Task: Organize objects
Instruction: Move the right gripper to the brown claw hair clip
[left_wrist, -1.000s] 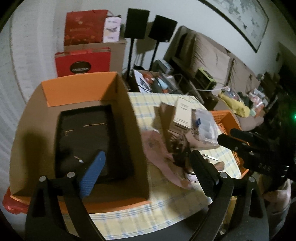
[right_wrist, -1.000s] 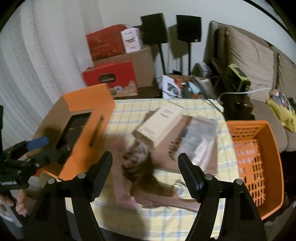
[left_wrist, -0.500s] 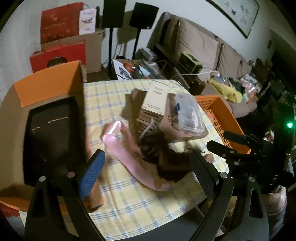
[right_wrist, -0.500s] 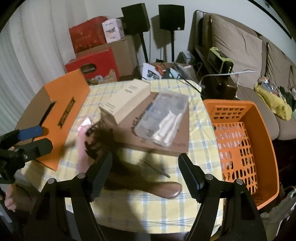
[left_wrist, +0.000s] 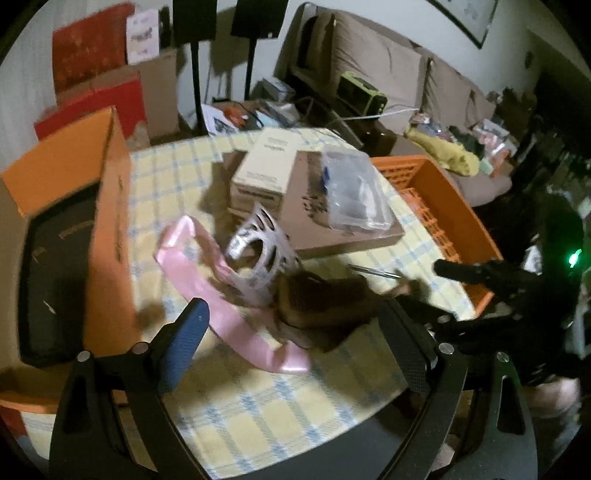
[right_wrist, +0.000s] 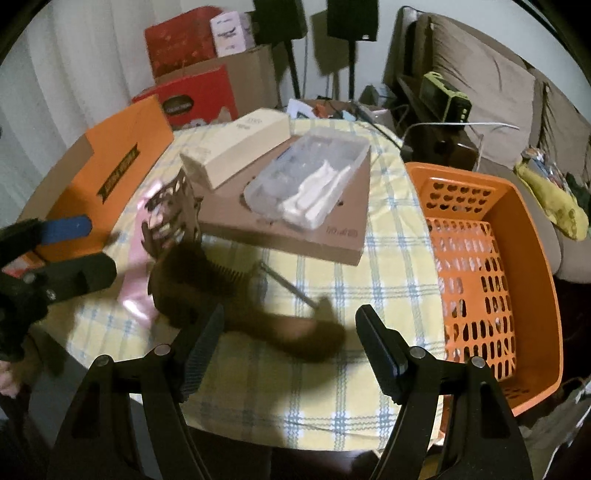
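A brown wooden comb (right_wrist: 240, 295) lies on the yellow checked table (right_wrist: 332, 398) beside a pink ribbon (right_wrist: 135, 273) and a silvery lattice holder (right_wrist: 170, 214). My right gripper (right_wrist: 291, 350) hangs open just above the near end of the comb's handle, pads apart and empty. In the left wrist view, my left gripper (left_wrist: 295, 347) stands wide open over the pink ribbon (left_wrist: 229, 317) and the comb (left_wrist: 325, 306), nothing between its fingers. The lattice holder (left_wrist: 258, 254) sits just beyond. Each gripper shows in the other's view: left gripper (right_wrist: 77, 251), right gripper (left_wrist: 424, 288).
A flat carton (right_wrist: 332, 243) carries a cream box (right_wrist: 236, 147) and a clear plastic case (right_wrist: 310, 188). An orange basket (right_wrist: 535, 258) stands at the right edge, an open orange-sided box (left_wrist: 110, 221) at the left. A thin metal tool (right_wrist: 288, 284) lies by the comb. Sofa and boxes behind.
My left gripper has swung right, away from the orange box, and now hangs over the ribbon and comb. My right gripper has sunk closer to the comb's handle. Both stayed open.
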